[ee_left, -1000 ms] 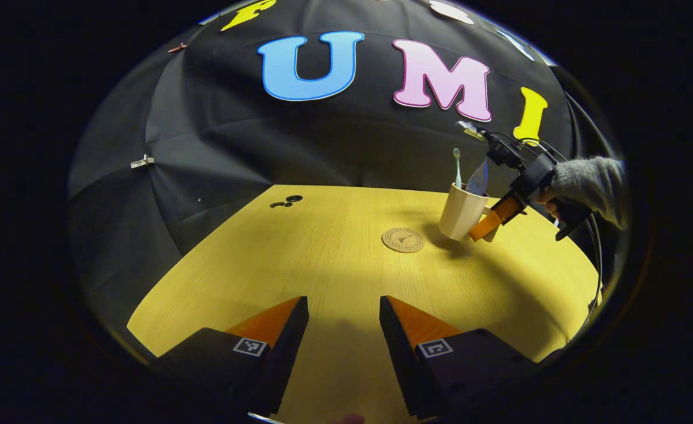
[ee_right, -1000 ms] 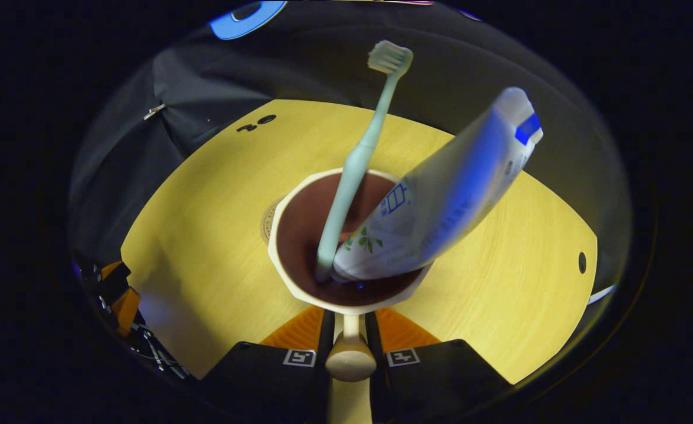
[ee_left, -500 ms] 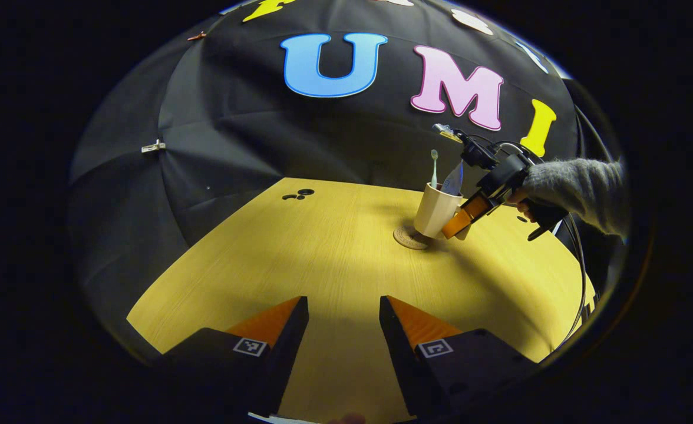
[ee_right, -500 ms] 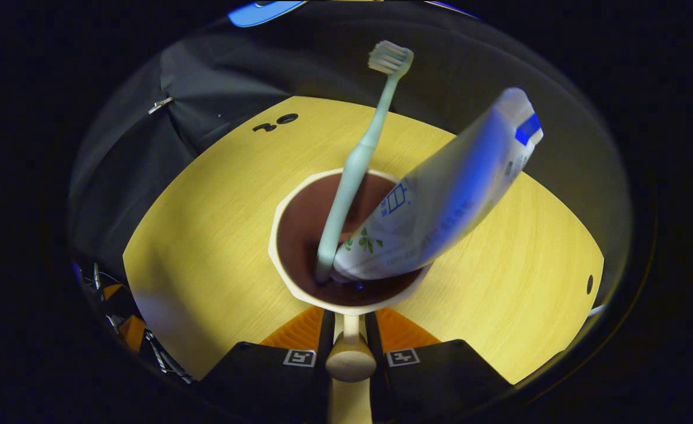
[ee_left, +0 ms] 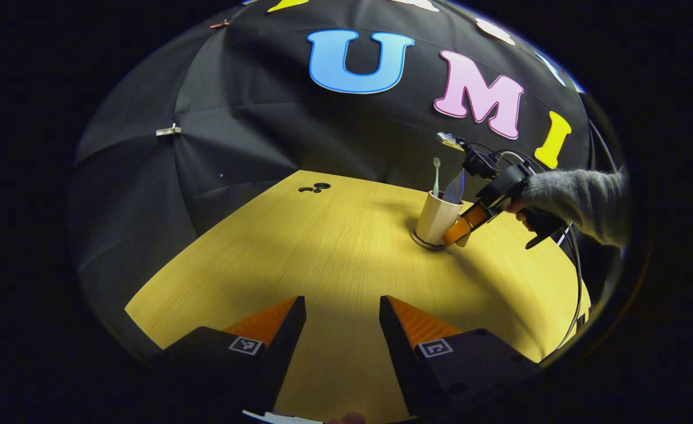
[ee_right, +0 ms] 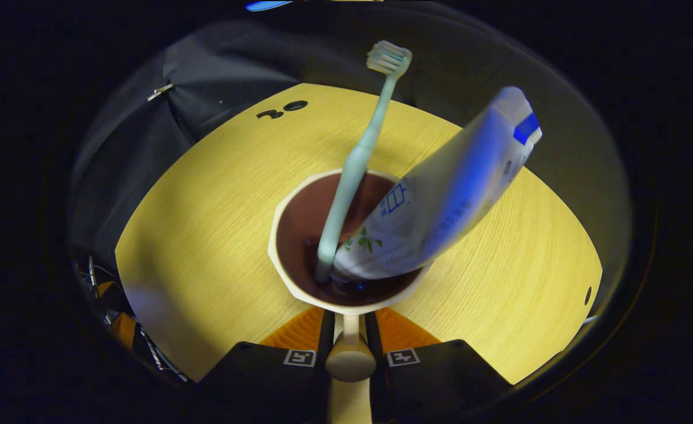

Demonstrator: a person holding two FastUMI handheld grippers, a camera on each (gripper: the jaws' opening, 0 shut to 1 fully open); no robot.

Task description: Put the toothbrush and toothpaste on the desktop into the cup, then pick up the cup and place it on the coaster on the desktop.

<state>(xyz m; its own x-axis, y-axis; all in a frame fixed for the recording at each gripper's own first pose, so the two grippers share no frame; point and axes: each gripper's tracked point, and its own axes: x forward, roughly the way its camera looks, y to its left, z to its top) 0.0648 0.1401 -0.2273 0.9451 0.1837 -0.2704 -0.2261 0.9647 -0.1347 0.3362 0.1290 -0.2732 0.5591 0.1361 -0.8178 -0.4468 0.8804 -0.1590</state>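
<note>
Gripping the cup's handle [ee_right: 350,353] between both fingers, the right tongs [ee_right: 350,330] hold the cup [ee_right: 290,277] upright, with the toothbrush [ee_right: 355,165] and toothpaste [ee_right: 441,200] leaning inside it. Seen from the left gripper view, the cup [ee_left: 435,218] appears seated on the coaster [ee_left: 423,242], whose edge peeks out at its base on the counter [ee_left: 323,247]. The left tongs [ee_left: 342,330] hover wide apart and empty, well apart from the cup. Judging by this, both items are loaded and the cup looks placed; only letting go of the handle and drawing back seems left.
</note>
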